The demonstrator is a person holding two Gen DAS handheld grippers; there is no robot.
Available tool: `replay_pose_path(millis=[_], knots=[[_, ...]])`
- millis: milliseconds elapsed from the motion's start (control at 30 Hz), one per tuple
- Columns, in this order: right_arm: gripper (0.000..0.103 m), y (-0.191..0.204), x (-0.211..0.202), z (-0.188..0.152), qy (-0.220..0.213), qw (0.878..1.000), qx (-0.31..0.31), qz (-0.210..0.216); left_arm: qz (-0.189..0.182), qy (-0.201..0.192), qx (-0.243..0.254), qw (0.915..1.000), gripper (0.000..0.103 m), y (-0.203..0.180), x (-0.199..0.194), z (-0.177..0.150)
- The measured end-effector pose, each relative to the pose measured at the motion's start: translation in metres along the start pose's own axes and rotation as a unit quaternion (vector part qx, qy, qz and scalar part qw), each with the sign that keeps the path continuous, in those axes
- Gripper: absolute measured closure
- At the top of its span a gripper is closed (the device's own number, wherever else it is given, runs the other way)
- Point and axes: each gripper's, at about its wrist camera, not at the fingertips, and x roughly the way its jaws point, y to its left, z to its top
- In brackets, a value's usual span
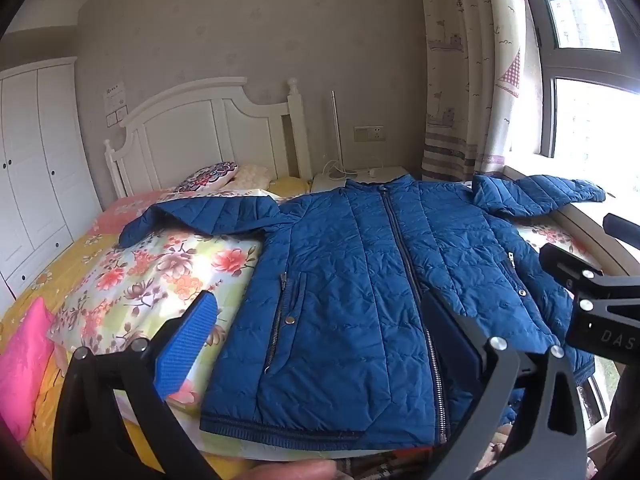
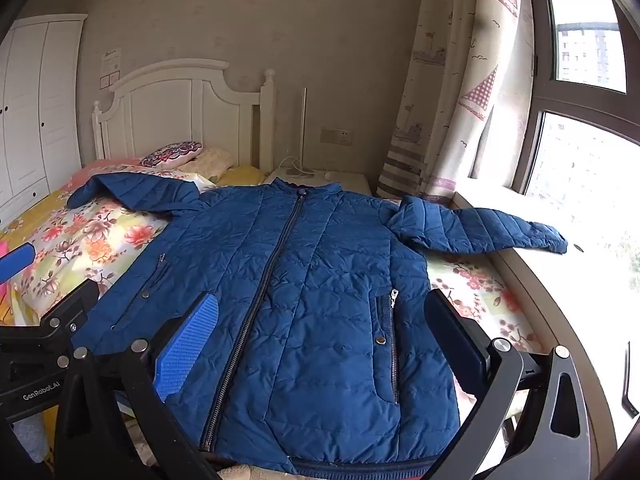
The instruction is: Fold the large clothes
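Flat on the bed [image 1: 60, 280], blue jacket [image 1: 352, 280] collar toward headboard [image 1: 200, 128], hem nearest, both jaws wide open, empty.

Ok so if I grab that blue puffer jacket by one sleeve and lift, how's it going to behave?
Probably floppy: the blue puffer jacket lies limp, its right sleeve draping onto the window ledge. Likely light for its bulk, given the thin quilted padding. The smooth shell may slide on the floral quilt, so the body would likely trail after the sleeve.

jacket [image 2: 304, 288] flat on bed [image 2: 80, 240] | headboard [image 2: 180, 112] behind | window [image 2: 580, 120] right | wardrobe [image 1: 36, 152] left
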Motion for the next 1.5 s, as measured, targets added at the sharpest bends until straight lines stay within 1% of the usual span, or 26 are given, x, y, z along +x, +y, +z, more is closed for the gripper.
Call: replay_pose_path(millis=[300, 1100, 1500], knots=[[0.004, 0.0019, 0.0009, 0.0020, 0.003, 1.000, -0.001, 0.002, 0.001, 0.004, -0.001, 1.0000, 0.002, -0.0030, 0.0012, 0.0001], [0.004, 0.0040, 0.0006, -0.0005, 0.002, 1.000, 0.000, 0.004, 0.000, 0.008, -0.006, 1.0000, 0.002, 0.0042, 0.0020, -0.0050], [0.004, 0.0053, -0.0016, -0.0005, -0.004, 1.000, -0.007, 0.001, -0.001, 0.010, -0.010, 0.9999, 0.002, 0.0063, 0.0010, -0.0044]])
